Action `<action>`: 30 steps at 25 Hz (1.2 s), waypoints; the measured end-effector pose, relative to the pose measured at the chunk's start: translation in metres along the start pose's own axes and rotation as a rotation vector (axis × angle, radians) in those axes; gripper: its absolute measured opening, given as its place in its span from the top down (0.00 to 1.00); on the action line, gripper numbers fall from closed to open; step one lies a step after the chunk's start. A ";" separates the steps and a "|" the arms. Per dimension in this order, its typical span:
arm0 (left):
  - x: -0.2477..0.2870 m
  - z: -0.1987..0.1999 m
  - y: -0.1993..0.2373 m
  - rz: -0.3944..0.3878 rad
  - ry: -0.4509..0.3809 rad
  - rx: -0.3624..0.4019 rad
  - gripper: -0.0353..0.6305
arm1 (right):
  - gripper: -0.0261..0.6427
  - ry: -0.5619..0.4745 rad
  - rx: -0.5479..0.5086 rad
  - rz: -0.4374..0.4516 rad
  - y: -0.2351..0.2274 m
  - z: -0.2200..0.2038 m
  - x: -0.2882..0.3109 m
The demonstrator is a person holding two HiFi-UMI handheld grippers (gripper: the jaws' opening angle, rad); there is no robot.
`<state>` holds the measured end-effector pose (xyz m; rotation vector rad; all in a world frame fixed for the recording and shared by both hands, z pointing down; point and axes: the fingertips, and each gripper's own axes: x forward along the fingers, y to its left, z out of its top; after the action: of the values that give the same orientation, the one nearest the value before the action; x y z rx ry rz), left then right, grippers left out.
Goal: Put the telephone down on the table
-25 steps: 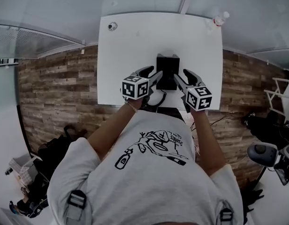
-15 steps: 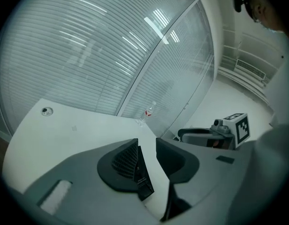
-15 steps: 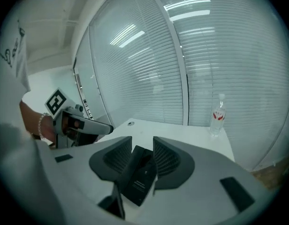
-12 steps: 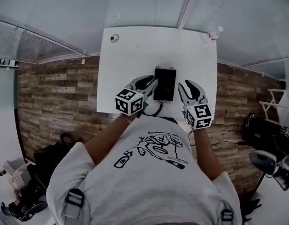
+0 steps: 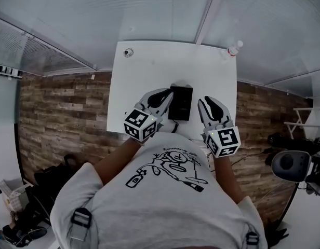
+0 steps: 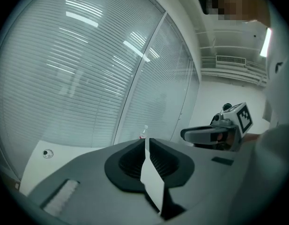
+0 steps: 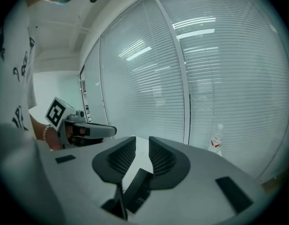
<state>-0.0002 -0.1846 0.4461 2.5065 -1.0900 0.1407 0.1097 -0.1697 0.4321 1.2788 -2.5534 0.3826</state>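
The black telephone (image 5: 181,102) lies flat on the white table (image 5: 149,61), near its front edge, and nothing holds it. My left gripper (image 5: 169,94) hovers above its left side and my right gripper (image 5: 202,104) above its right side. Both pairs of jaws are closing with nothing between them. In the left gripper view the left gripper (image 6: 147,142) shows only a thin slit, with white tabletop below. In the right gripper view the right gripper (image 7: 142,142) shows a narrow gap, with the telephone (image 7: 137,191) far below. Each view shows the other gripper (image 6: 215,134) (image 7: 88,130) alongside.
A small plastic bottle (image 5: 232,49) stands at the table's far right corner, and a small round object (image 5: 129,52) lies at the far left corner. Glass walls with blinds rise behind the table. Wood-look floor lies to both sides, and bags and equipment lie on the floor around the person.
Both grippers have risen off the telephone, which stays on the table. Their jaws have come together from wide open.
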 end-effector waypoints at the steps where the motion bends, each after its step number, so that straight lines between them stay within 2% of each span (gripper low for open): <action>1: -0.001 0.004 -0.001 -0.001 -0.010 -0.006 0.90 | 0.84 -0.008 -0.003 0.001 0.001 0.005 -0.002; 9: -0.010 0.025 -0.011 0.001 -0.061 -0.012 0.92 | 0.85 -0.044 0.007 -0.006 0.002 0.020 -0.012; 13: -0.013 0.034 -0.017 -0.004 -0.080 0.013 0.93 | 0.86 -0.048 0.000 -0.011 0.003 0.023 -0.015; 30: -0.021 0.039 -0.015 0.015 -0.114 0.024 0.93 | 0.86 -0.075 0.006 -0.047 0.003 0.024 -0.019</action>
<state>-0.0064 -0.1766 0.4000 2.5546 -1.1582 0.0154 0.1155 -0.1622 0.4028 1.3770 -2.5799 0.3400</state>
